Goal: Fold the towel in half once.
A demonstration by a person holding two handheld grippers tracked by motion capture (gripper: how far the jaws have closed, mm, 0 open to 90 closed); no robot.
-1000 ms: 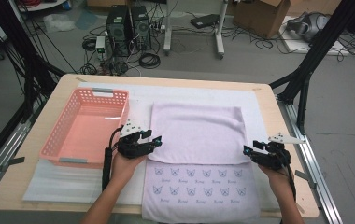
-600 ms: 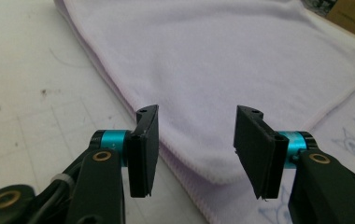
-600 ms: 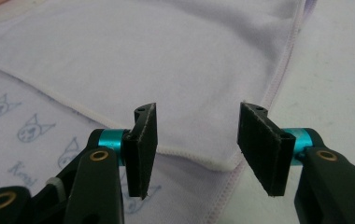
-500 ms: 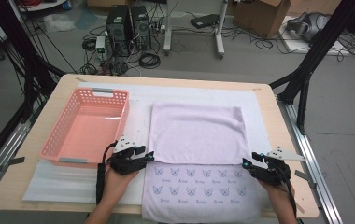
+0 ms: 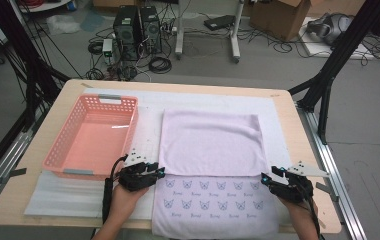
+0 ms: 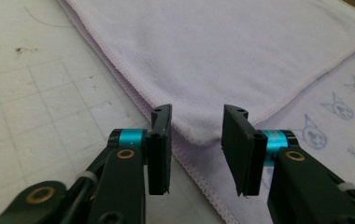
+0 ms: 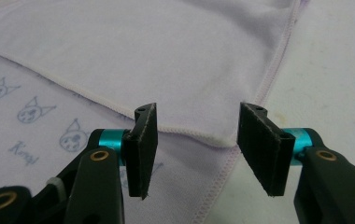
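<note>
Left gripper view, towel (image 6: 222, 51) corner between open tongs (image 6: 196, 140)

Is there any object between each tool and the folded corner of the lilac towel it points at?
No, nothing visible. The left tool has the towel corner between its open jaws, which have just been closing. The right tool also frames its corner, jaws apart.

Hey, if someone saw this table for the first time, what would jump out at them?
A lilac towel lies mid-table, folded back over its cat-printed half near the front edge. The left gripper and right gripper sit at the fold's two near corners, jaws open. A pink basket stands left of the towel.
</note>
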